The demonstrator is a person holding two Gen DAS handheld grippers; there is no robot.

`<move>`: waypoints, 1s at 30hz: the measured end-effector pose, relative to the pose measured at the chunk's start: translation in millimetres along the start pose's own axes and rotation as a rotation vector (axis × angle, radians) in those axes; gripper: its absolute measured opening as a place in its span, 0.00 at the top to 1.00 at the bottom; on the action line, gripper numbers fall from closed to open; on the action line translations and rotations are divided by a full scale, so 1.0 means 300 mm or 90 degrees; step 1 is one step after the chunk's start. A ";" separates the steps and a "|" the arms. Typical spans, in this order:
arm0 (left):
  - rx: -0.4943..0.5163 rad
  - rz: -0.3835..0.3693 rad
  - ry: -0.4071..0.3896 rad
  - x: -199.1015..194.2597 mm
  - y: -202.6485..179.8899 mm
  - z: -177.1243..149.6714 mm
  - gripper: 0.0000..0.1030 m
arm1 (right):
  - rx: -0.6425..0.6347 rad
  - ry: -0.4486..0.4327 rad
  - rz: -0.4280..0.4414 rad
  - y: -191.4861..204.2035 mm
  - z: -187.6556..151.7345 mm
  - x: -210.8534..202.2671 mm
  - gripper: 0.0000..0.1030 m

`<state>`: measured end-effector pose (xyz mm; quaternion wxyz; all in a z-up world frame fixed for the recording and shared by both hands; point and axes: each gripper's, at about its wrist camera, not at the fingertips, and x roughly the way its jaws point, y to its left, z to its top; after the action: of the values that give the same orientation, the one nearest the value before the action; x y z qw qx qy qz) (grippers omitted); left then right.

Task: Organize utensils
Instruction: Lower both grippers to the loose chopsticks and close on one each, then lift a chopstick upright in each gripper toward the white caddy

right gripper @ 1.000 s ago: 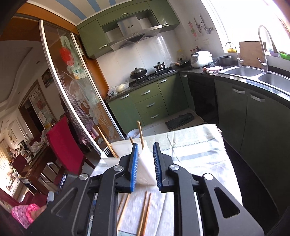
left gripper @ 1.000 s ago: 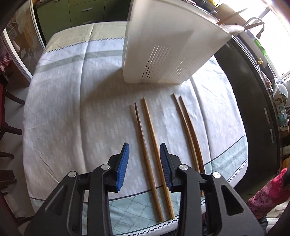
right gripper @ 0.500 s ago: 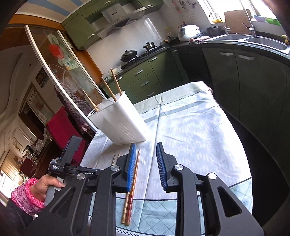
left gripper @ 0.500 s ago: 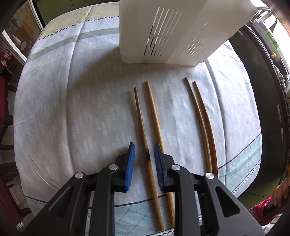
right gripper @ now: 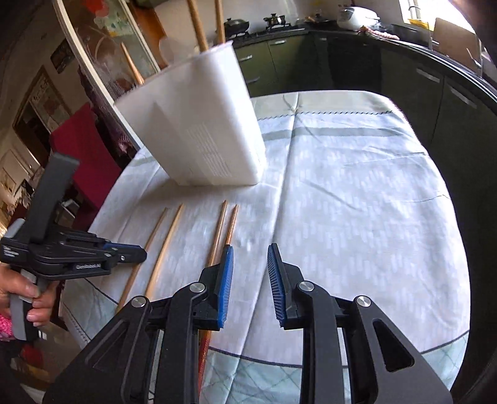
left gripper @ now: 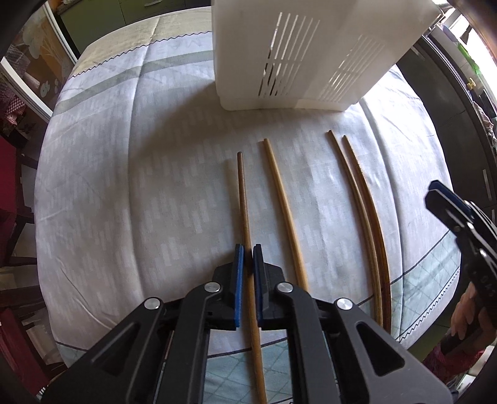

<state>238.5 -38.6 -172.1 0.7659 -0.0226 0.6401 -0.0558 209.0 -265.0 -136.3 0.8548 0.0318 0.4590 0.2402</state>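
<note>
We see a kitchen with dark green cabinets (right gripper: 357, 62) running along the far wall and the right side, under a dark countertop (right gripper: 403, 40). A stove (right gripper: 273, 21) with pots sits at the back, and a white rice cooker (right gripper: 357, 14) near a bright window (right gripper: 416, 9). Daylight falls across the pale patterned tablecloth (right gripper: 357, 192). On the left stand a glass sliding door (right gripper: 102, 40) with decals and a red chair (right gripper: 80, 146).
</note>
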 end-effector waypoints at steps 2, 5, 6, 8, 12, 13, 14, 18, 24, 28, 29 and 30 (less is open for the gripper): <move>-0.001 0.001 -0.007 -0.012 0.017 -0.007 0.94 | -0.022 0.015 -0.016 0.039 0.004 0.053 0.78; -0.002 0.001 -0.017 -0.033 0.044 -0.010 0.94 | -0.053 0.034 -0.035 0.095 0.002 0.111 0.80; -0.003 0.001 -0.019 -0.041 0.056 -0.013 0.94 | -0.059 0.039 -0.041 0.107 0.002 0.127 0.83; -0.004 0.001 -0.023 -0.049 0.074 -0.016 0.94 | -0.068 0.045 -0.058 0.124 0.005 0.153 0.84; -0.007 -0.005 -0.029 -0.070 0.115 -0.012 0.94 | -0.077 0.054 -0.078 0.149 0.008 0.191 0.85; -0.007 -0.006 -0.031 -0.072 0.117 -0.012 0.94 | -0.082 0.056 -0.084 0.158 0.007 0.199 0.86; -0.007 -0.007 -0.033 -0.071 0.121 -0.011 0.94 | -0.085 0.058 -0.088 0.166 0.012 0.211 0.86; -0.010 -0.012 -0.036 -0.073 0.135 -0.014 0.94 | -0.094 0.055 -0.117 0.193 0.007 0.215 0.87; -0.008 -0.019 -0.043 -0.077 0.119 -0.025 0.94 | -0.075 0.044 -0.136 0.208 0.022 0.233 0.89; -0.009 -0.023 -0.049 -0.092 0.120 -0.031 0.94 | -0.065 0.043 -0.131 0.209 0.034 0.243 0.93; -0.010 -0.024 -0.051 -0.095 0.121 -0.030 0.94 | -0.059 0.044 -0.125 0.204 0.040 0.242 0.93; -0.011 -0.024 -0.052 -0.099 0.123 -0.031 0.94 | -0.053 0.044 -0.116 0.200 0.045 0.242 0.94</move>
<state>226.4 1.8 -148.8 0.7902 -0.0439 0.6079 -0.0636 230.5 -177.8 -167.8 0.8573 -0.0536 0.4787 0.1815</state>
